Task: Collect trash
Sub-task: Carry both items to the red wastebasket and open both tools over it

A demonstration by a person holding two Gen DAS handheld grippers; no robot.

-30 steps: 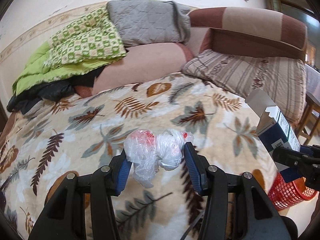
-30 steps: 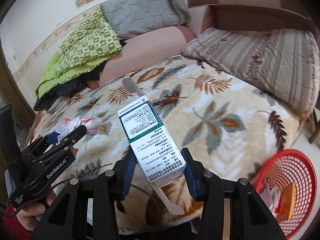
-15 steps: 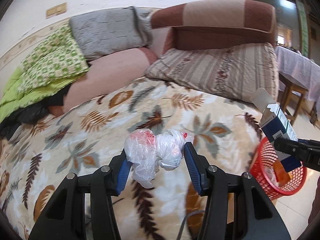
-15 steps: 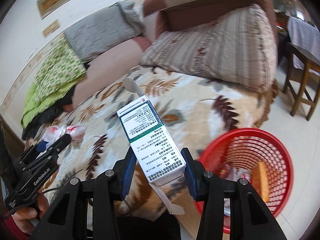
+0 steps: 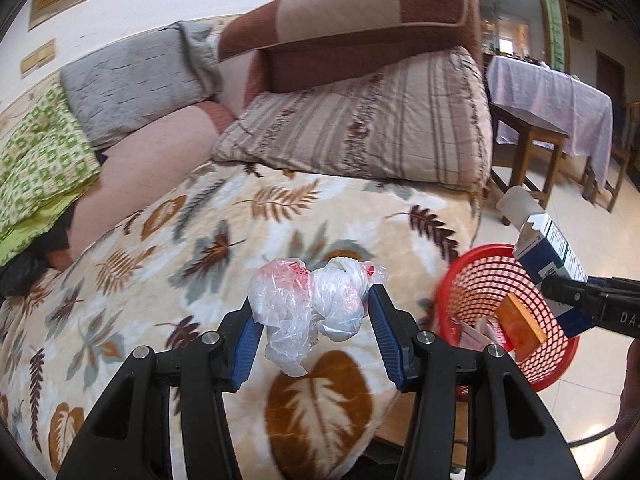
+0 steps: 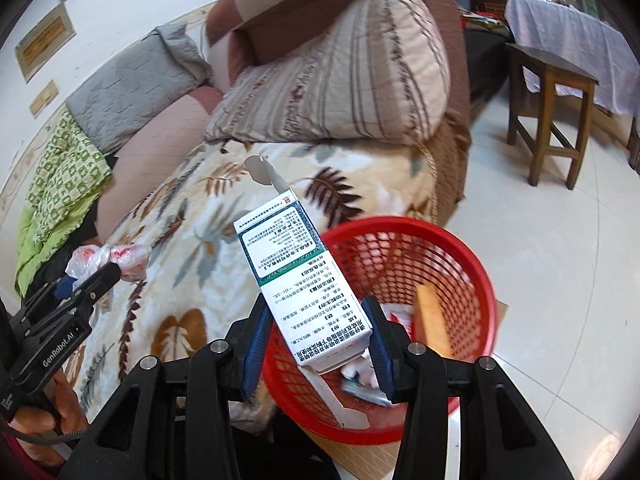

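My left gripper (image 5: 312,312) is shut on a crumpled clear plastic bag (image 5: 308,308) with red print, held above the leaf-patterned blanket (image 5: 200,248). My right gripper (image 6: 316,332) is shut on a white and green medicine box (image 6: 300,276) with open flaps, held over the near rim of the red mesh basket (image 6: 472,280) on the floor. The left wrist view also shows that box (image 5: 548,252) and the basket (image 5: 472,280) at the right. In the basket lie an orange block (image 6: 432,316) and other scraps. The bag (image 6: 108,260) shows at the left of the right wrist view.
The sofa carries a striped pillow (image 5: 360,128), a grey cushion (image 5: 132,80) and a green patterned quilt (image 5: 36,160). A wooden stool (image 6: 548,92) and a table with a lilac cloth (image 6: 572,28) stand on the tiled floor to the right. A hand (image 6: 48,412) holds the left gripper.
Both grippers have swung right from the middle of the sofa toward the basket. The box now hangs over the basket's rim. Neither grip has changed.
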